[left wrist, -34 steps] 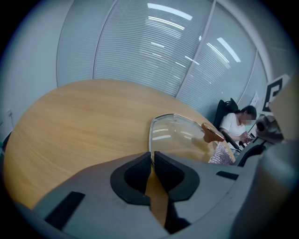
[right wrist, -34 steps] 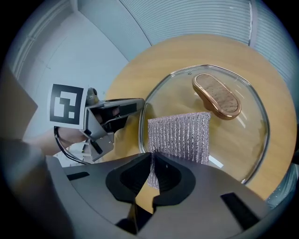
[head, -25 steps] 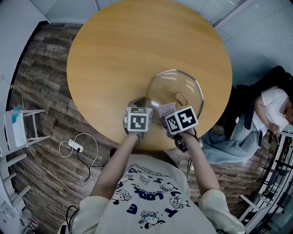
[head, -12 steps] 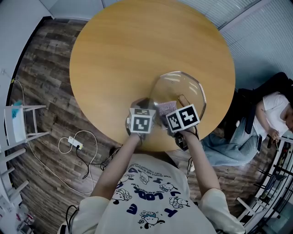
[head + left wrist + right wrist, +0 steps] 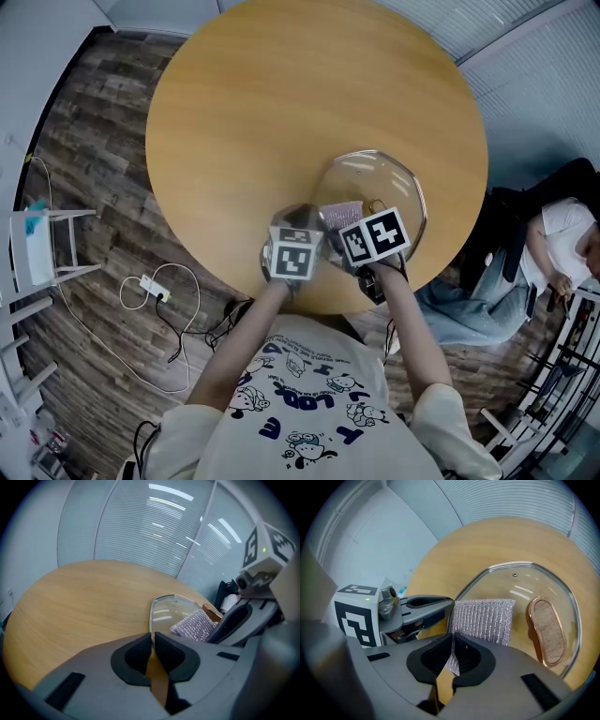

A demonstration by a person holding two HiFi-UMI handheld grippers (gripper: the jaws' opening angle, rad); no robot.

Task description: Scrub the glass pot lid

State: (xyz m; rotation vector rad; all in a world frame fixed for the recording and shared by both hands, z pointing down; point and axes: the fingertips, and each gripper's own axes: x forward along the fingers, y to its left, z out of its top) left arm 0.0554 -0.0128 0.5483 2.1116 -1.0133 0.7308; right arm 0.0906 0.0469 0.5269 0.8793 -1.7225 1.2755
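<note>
Head view gave me the layout: the glass pot lid (image 5: 375, 183) lay flat on the round table (image 5: 281, 112), both claws working at the lid's near rim, and the table's edge not far beyond that rim on my side. Left gripper (image 5: 152, 637) — jaws pinched all but together. From its own camera the lid's rim ran right in between the pads, so I read it as clamped on the lid's edge, anchoring it. Right gripper (image 5: 452, 641) had its jaws closed on one end of a silvery scrub pad (image 5: 485, 618). The free part of the pad lay across the glass between the lid's near rim and its handle (image 5: 546, 630), just beside the handle, not over it.

So I judged we were in the scrubbing itself. To do it well, I reckoned on three things: press the pad flat so the weave and not the jaw tips met the glass, work in short overlapping strokes from the handle out toward the rim, and steer round the handle instead of ramming it. The left claw's hold mattered most — glass on bare wood looked ready to slide or spin under a sideways push. The part of the lid beyond the handle would need a longer reach, or a turn of the lid.
</note>
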